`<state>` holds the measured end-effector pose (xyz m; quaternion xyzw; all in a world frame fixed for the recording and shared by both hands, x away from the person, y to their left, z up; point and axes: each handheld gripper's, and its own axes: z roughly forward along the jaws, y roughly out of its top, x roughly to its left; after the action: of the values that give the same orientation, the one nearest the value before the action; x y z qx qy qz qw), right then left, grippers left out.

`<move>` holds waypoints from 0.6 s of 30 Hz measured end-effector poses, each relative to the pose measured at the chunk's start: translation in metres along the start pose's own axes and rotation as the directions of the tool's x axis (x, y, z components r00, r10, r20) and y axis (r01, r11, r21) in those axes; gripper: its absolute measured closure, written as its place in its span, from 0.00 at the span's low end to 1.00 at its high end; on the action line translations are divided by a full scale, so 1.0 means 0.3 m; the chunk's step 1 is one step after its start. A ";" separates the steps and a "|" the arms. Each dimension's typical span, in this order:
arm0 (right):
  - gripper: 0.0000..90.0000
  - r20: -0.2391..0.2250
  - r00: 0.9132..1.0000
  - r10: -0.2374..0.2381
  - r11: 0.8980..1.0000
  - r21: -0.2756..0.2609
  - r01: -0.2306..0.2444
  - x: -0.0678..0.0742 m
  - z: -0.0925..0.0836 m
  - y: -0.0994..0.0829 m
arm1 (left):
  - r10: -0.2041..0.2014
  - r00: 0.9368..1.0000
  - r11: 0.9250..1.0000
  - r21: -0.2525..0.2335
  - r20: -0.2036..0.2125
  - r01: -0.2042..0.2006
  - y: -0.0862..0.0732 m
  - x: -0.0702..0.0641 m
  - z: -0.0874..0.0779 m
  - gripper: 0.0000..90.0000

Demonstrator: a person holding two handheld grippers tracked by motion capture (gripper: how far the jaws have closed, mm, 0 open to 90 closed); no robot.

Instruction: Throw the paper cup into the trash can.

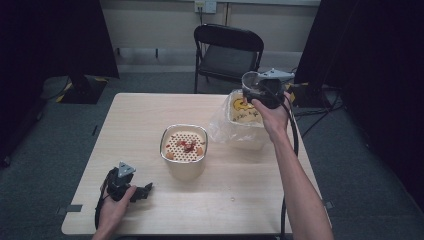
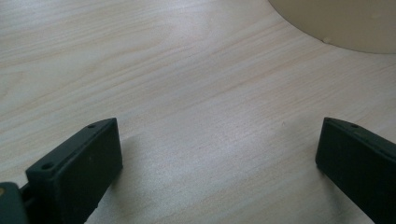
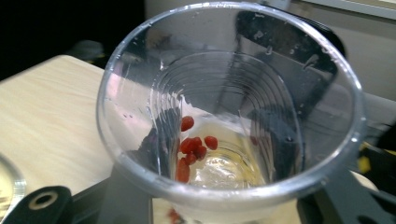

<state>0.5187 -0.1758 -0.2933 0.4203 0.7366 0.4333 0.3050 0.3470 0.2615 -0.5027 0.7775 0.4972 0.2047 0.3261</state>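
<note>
My right gripper (image 1: 256, 91) is held up over the far right of the table, shut on a clear plastic cup (image 1: 251, 82). In the right gripper view the cup (image 3: 140, 93) is tilted toward the camera, with a few red bits (image 3: 194, 147) and a little liquid at its bottom. The dark jaws show through its walls on both sides. It hangs above a tub lined with a clear bag (image 1: 245, 135). My left gripper (image 1: 145, 190) rests at the near left of the table. Its jaws stand open (image 2: 219, 140) over bare wood with nothing between them.
A beige pot (image 1: 184, 167) with a perforated insert (image 1: 185, 145) carrying red and orange scraps stands mid-table; its wall (image 2: 341, 23) shows in the left gripper view. The bag-lined tub holds something yellow (image 1: 242, 105). A black folding chair (image 1: 227, 50) stands behind the table (image 1: 240, 190).
</note>
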 end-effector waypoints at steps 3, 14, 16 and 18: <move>0.46 0.029 0.999 0.015 0.999 0.039 -0.016 -0.037 0.024 -0.015 | -0.002 1.000 1.000 -0.003 0.001 0.002 0.000 0.000 0.001 0.00; 0.19 0.058 0.996 0.075 0.997 0.022 -0.076 -0.051 0.026 -0.015 | -0.001 1.000 1.000 -0.001 -0.001 0.001 0.000 0.000 0.000 0.00; 0.19 0.052 0.996 0.078 0.997 0.013 -0.079 -0.050 0.021 -0.012 | -0.003 1.000 1.000 -0.002 0.000 0.003 0.000 -0.001 0.001 0.00; 0.19 0.048 0.996 0.076 0.997 0.013 -0.077 -0.050 0.018 -0.011 | -0.004 1.000 1.000 -0.004 0.001 0.004 0.000 -0.001 0.001 0.00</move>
<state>0.5288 -0.1878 -0.2972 0.4606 0.7159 0.4289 0.3024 0.3470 0.2612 -0.5029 0.7761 0.4981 0.2045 0.3283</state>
